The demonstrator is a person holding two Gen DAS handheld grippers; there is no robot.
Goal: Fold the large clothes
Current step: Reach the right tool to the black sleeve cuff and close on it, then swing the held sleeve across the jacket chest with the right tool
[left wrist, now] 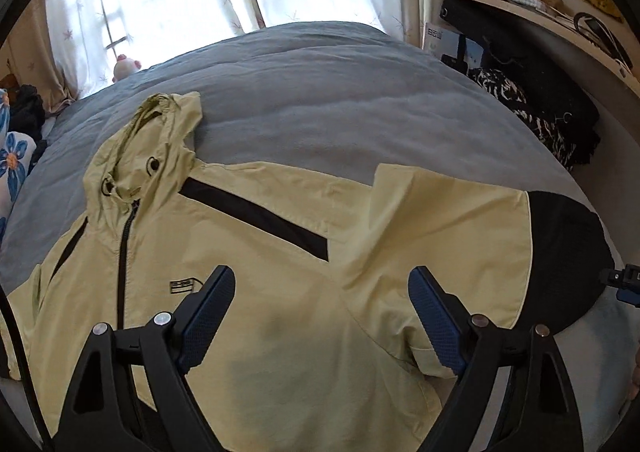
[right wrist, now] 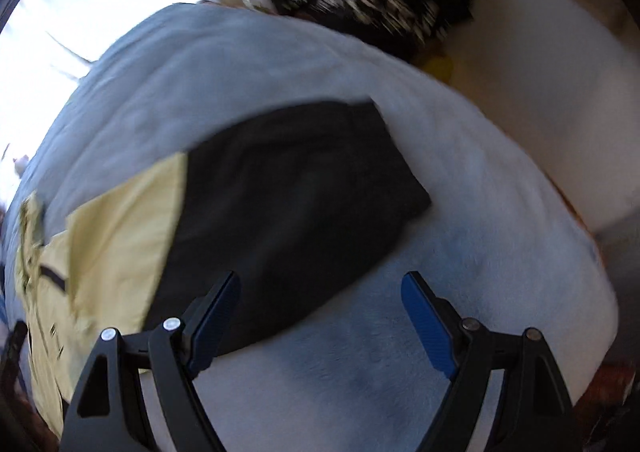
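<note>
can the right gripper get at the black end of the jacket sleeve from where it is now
Probably yes: the right gripper is open, and the black sleeve end of the pale yellow hooded jacket lies flat on the grey bedspread just ahead, nothing between them.

Each gripper, the left gripper [left wrist: 320, 284] and the right gripper [right wrist: 320, 288], fills the lower frame with matte black angular arms, round silver screw heads at the joints, and fingers [left wrist: 208, 316] faced in textured blue pads

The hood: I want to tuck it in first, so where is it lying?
In the left wrist view the hood lies upper left on the grey bedspread, at the top of the yellow jacket and its black zip.
</note>
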